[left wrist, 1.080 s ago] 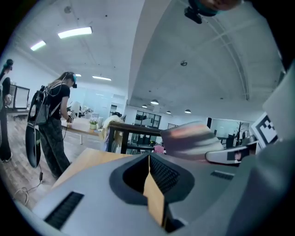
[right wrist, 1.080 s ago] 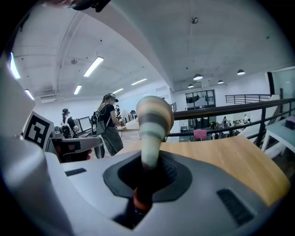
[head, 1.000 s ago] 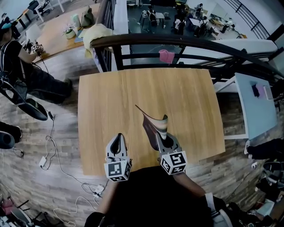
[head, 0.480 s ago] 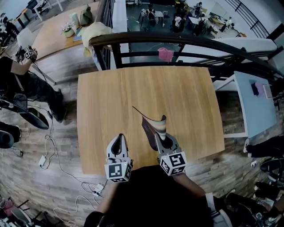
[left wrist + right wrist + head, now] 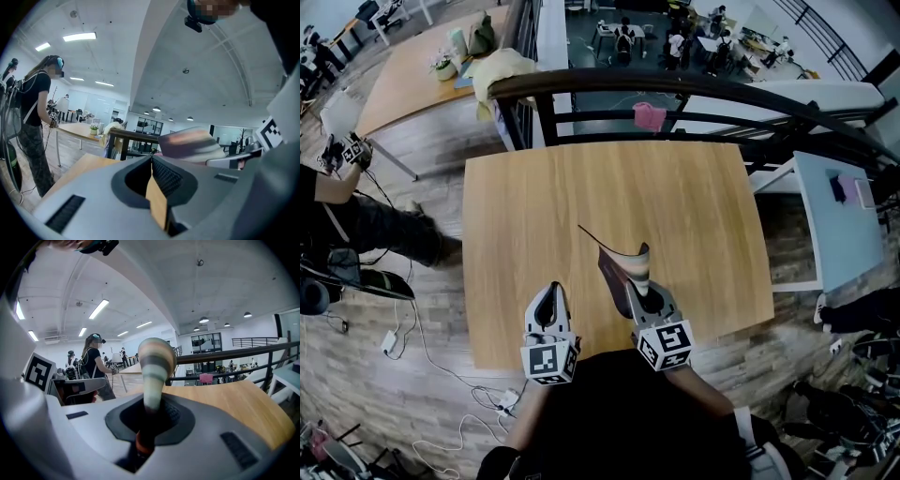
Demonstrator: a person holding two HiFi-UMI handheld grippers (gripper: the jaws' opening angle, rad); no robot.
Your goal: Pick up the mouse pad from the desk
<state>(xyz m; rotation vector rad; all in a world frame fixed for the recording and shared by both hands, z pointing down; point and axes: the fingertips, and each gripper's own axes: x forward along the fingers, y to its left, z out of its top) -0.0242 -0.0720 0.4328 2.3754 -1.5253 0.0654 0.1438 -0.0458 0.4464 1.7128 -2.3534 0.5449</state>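
Mouse pad (image 5: 628, 267) clamped in marker-tagged right tool (image 5: 645, 298)

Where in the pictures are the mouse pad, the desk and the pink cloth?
mouse pad (image 5: 630, 265), head view, its striped curled face
desk (image 5: 684, 187), head view, bare wooden top
pink cloth (image 5: 651, 117), head view, its middle

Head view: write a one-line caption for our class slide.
Right gripper holds the striped mouse pad above the wooden desk; left gripper empty beside it.
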